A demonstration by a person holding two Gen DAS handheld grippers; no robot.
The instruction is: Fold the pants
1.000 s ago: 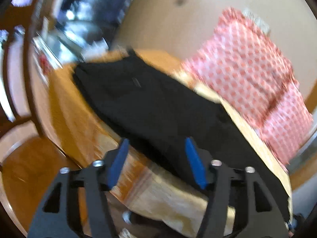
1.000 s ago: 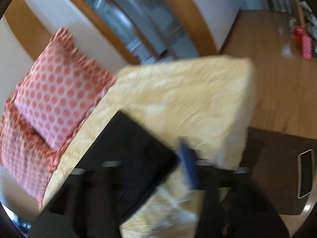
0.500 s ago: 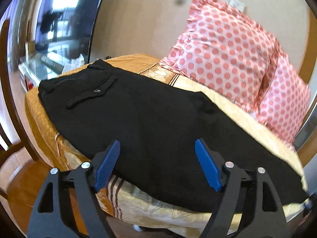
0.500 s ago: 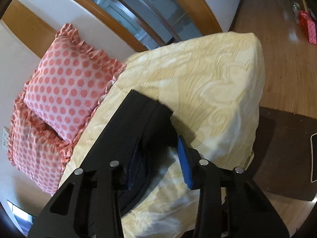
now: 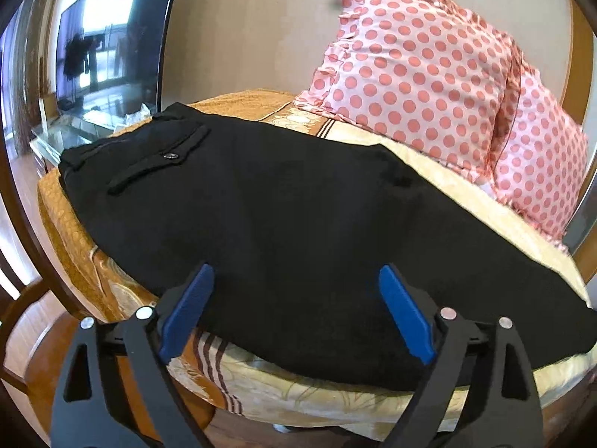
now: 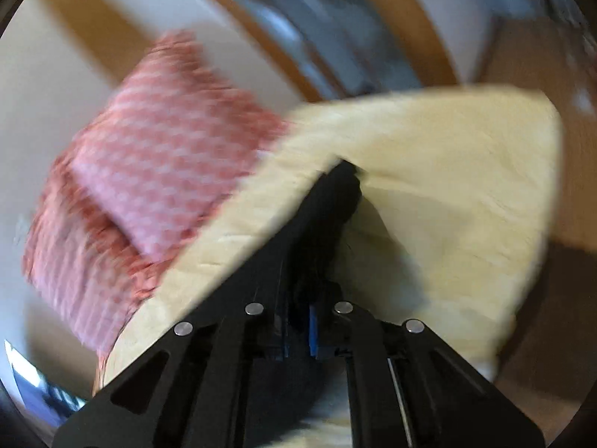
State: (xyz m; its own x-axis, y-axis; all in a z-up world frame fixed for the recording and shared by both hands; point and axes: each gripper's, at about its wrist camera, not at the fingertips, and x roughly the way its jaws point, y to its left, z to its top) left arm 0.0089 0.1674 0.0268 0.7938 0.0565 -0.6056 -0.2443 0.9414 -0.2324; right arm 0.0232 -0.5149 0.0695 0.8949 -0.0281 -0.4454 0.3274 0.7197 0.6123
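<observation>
Black pants (image 5: pixel 283 220) lie flat along the yellow bed (image 5: pixel 466 194), waistband and back pocket at the far left. My left gripper (image 5: pixel 294 310) is open, its blue pads over the near edge of the pants, holding nothing. In the blurred right wrist view, my right gripper (image 6: pixel 300 321) is shut on the leg end of the pants (image 6: pixel 328 209), which rises lifted off the bed (image 6: pixel 447 186).
Two pink polka-dot pillows (image 5: pixel 421 63) lean on the wall behind the bed; one shows in the right wrist view (image 6: pixel 156 156). A dark-framed mirror or screen (image 5: pixel 108 48) stands at the left. Wooden floor (image 5: pixel 26 339) lies below the bed edge.
My right gripper has closed on the pants' leg end and lifted it. My left gripper has swung to face the bed squarely and stays open over the near edge.
</observation>
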